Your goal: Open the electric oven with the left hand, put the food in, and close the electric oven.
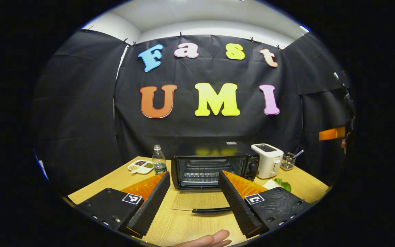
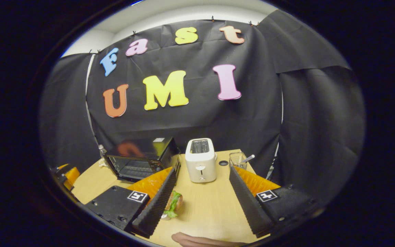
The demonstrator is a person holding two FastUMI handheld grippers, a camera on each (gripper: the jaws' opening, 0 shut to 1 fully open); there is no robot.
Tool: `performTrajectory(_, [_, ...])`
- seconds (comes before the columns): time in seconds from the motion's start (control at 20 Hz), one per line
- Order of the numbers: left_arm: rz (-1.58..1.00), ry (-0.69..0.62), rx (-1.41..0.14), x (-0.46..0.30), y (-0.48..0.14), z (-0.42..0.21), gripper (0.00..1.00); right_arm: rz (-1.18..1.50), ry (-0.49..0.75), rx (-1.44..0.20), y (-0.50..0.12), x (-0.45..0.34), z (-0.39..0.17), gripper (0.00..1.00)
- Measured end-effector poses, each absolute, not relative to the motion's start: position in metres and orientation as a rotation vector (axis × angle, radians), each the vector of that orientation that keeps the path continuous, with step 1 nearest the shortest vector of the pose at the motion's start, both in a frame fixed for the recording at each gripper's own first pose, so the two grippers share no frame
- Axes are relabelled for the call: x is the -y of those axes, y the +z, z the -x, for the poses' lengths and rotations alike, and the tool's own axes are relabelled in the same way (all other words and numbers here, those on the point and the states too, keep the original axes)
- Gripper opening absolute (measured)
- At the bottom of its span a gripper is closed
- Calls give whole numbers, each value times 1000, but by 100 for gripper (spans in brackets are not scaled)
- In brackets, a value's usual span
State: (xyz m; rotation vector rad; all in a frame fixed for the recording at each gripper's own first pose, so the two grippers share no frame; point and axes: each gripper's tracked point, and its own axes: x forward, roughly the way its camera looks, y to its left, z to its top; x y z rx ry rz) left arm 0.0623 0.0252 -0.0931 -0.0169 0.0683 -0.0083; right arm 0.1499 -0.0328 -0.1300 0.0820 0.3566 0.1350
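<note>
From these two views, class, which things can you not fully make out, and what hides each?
- Green-leafed sandwich: right gripper view, partly behind that gripper's finger.
- Green lettuce: left gripper view, cut off by a finger.
- White compartment tray: left gripper view, contents too small.
- Wire basket: right gripper view, contents too small.

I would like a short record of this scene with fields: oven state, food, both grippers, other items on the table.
oven: electric oven with glass door folded down open, rack bare
food: sandwich on the table, beside the right gripper
left gripper: open, holding nothing
right gripper: open, holding nothing
other items: toaster, water bottle, divided tray, wire basket
</note>
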Motion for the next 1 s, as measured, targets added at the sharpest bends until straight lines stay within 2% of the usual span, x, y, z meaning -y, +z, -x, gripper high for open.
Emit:
performTrajectory(0.05, [22, -17, -51, -26, -81, -57, 92, -74, 140, -384, -140, 29, -157, 91])
performTrajectory(0.1, [22, -17, -33, -30, -70, -53, 93, -78, 158, -429, -152, 24, -163, 100])
performTrajectory(0.15, [18, -13, -11, -32, -59, -48, 92, -90, 190, -477, -167, 13, -168, 90])
performTrajectory(0.2, [14, -11, 19, -35, -48, -44, 92, -106, 233, -535, -181, 0, -171, 100])
performTrajectory(0.35, [2, 0, 76, -39, -26, -31, 92, -182, 339, -713, -227, -30, -173, 100])
performTrajectory(0.4, [4, 2, 83, -38, -24, -28, 92, -202, 369, -764, -238, -37, -174, 89])
performTrajectory(0.45, [2, 1, 92, -36, -21, -25, 92, -222, 396, -805, -250, -43, -177, 100])
performTrajectory(0.65, [-19, 12, 107, -33, -22, -23, 92, -289, 473, -968, -289, -61, -186, 98])
performTrajectory(0.7, [-24, 15, 104, -32, -24, -25, 92, -306, 492, -1000, -293, -66, -187, 86])
performTrajectory(0.9, [-36, 37, 54, -35, -46, -31, 93, -386, 583, -1104, -312, -88, -187, 83])
performTrajectory(0.95, [-35, 44, 40, -37, -52, -34, 93, -406, 591, -1125, -315, -91, -186, 94])
performTrajectory(1.0, [-35, 49, 30, -39, -54, -35, 93, -426, 593, -1153, -321, -92, -186, 93])
